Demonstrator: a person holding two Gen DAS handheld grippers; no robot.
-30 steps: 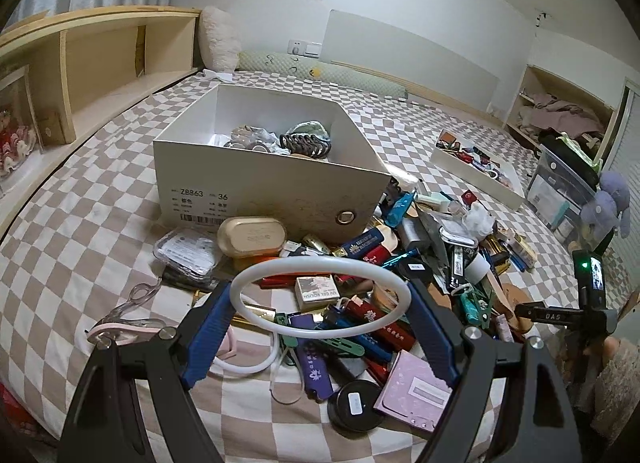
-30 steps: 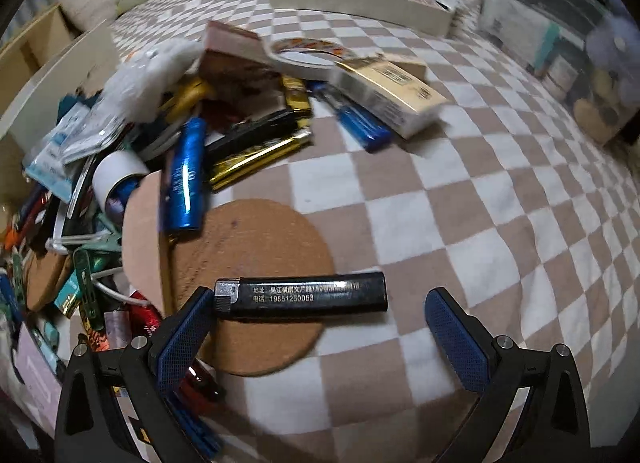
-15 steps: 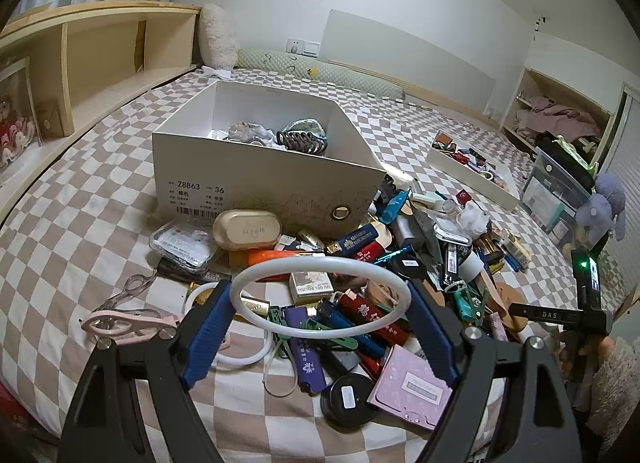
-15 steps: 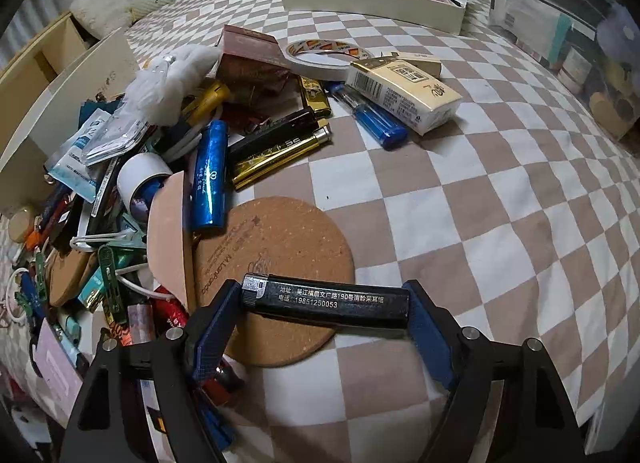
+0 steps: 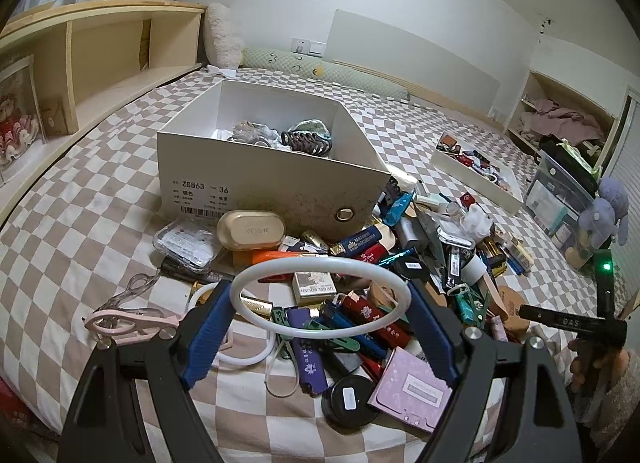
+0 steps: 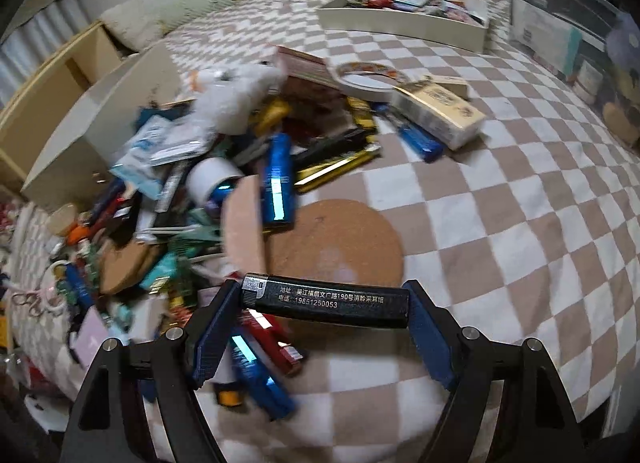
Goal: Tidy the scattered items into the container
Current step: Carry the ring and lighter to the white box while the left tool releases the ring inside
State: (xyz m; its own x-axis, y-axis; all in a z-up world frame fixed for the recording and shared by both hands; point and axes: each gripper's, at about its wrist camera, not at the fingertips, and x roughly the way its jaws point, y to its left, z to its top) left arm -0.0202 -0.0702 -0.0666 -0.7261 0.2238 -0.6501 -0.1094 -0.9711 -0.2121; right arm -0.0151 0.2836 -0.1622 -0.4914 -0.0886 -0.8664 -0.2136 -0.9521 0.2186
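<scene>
Right gripper [image 6: 322, 309] has the black lighter [image 6: 326, 302] pinched end to end between its blue pads, white print facing up, the lighter lying crosswise and lifted clear of the checkered bedspread [image 6: 500, 231]. Below it sits the round cork coaster [image 6: 340, 247], and just left of that a pink oval pad [image 6: 244, 229] leans up against a shiny blue lighter [image 6: 276, 183]. The view here is smeared, so the small stuff in the pile is hard to name.

Over on the other side, the left gripper [image 5: 320, 313] is clamped on a white ring [image 5: 320, 295], the ring spanning the gap from pad to pad and held above the heap. Under it there is a real jumble: a small white carton [image 5: 314, 283], red and purple lighters, a black round tin [image 5: 350, 403], a lilac card packet [image 5: 412, 387]. Off to the left lie pink scissors [image 5: 128, 321] on the cloth.

The container, a white shoebox [image 5: 272, 183], stands upright just behind the pile, open at the top, with a dark hair claw [image 5: 306, 143] and some pale bits already inside. A beige oval case [image 5: 250, 229] rests against its front wall. Farther right, well apart, a shallow white tray [image 5: 476, 179] holds more odds and ends.
</scene>
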